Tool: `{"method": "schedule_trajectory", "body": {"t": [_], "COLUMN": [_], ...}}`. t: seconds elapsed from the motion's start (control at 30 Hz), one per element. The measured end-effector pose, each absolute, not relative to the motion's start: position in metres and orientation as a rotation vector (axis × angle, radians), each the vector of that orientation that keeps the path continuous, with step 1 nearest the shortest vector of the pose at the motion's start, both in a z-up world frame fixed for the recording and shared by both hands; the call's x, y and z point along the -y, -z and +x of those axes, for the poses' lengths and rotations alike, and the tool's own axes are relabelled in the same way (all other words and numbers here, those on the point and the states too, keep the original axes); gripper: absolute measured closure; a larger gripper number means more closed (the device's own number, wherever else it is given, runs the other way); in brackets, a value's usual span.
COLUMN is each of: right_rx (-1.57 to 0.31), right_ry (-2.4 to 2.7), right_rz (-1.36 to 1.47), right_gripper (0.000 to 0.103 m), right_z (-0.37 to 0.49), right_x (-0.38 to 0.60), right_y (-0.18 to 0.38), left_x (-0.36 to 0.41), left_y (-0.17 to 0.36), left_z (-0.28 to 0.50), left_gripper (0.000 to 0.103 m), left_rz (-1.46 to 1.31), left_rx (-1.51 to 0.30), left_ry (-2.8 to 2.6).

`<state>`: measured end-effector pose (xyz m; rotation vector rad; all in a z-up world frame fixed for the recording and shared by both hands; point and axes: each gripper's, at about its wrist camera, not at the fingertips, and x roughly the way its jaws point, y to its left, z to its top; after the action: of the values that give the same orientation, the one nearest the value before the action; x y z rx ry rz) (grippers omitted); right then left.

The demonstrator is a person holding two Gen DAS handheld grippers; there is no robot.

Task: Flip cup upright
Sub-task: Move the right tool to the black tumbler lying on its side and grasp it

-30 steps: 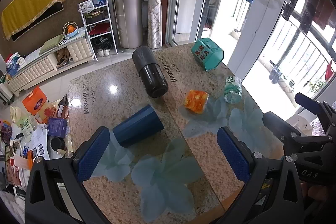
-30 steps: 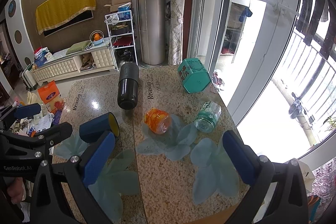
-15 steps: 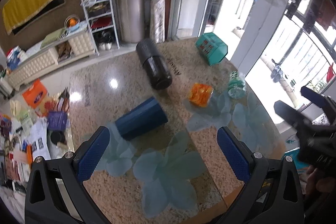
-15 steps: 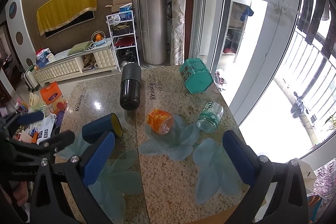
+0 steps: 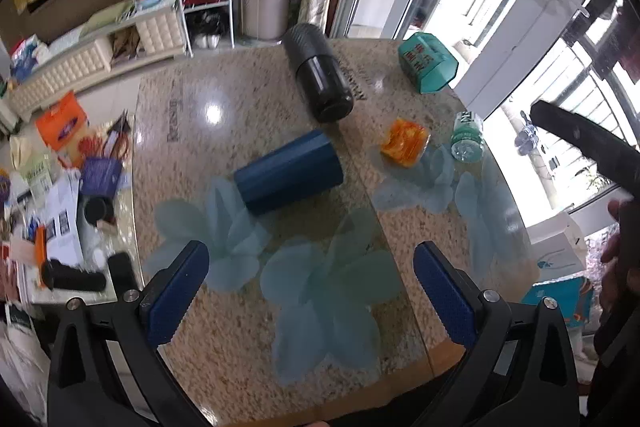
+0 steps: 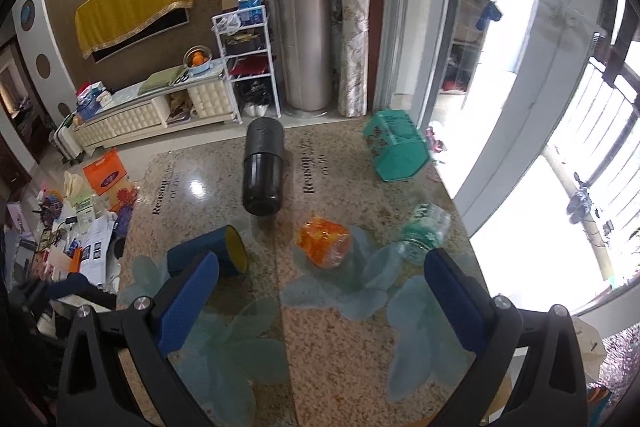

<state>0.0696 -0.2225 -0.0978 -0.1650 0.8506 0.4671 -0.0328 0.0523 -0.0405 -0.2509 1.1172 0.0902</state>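
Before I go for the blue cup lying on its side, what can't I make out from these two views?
- Blue cup: left wrist view is motion-blurred and shows only its side; its mouth faces away.
- Blue cup: right wrist view, the closed end is hidden behind a pad of the right tongs.
- Left tongs: open, but height above the table is unclear.

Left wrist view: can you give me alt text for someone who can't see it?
A dark blue cup lies on its side on a speckled stone table, ahead of the open, empty left hand-held gripper. Farther back lie a black bottle, an orange cup, a clear green-labelled jar and a teal box.
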Motion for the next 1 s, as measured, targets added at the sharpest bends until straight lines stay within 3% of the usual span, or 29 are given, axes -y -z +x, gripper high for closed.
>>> {"method": "schedule_trajectory", "body": {"t": [0.4, 0.77, 1.0], "right_rx": [-0.969, -1.126, -1.265], "right_ry": [-0.573, -0.649, -0.600], "right_rz": [-0.269, -0.345, -0.420], "right_gripper": [0.000, 0.000, 0.000], "right_z": [0.135, 0.207, 0.254], "right_x": [0.142, 0.065, 0.034], "right_y": [0.118, 0.173, 0.237], "left_x": [-0.079, -0.096, -0.099], "left_y": [0.070, 0.108, 0.117], "left_z": [-0.031, -0.016, -0.006], "left_gripper": [0.000, 0.000, 0.000], "left_rz": [-0.398, -0.479, -0.521], "left_rx": [-1.196, -1.263, -1.217], "left_ry": [-0.157, -0.247, -0.265]}}
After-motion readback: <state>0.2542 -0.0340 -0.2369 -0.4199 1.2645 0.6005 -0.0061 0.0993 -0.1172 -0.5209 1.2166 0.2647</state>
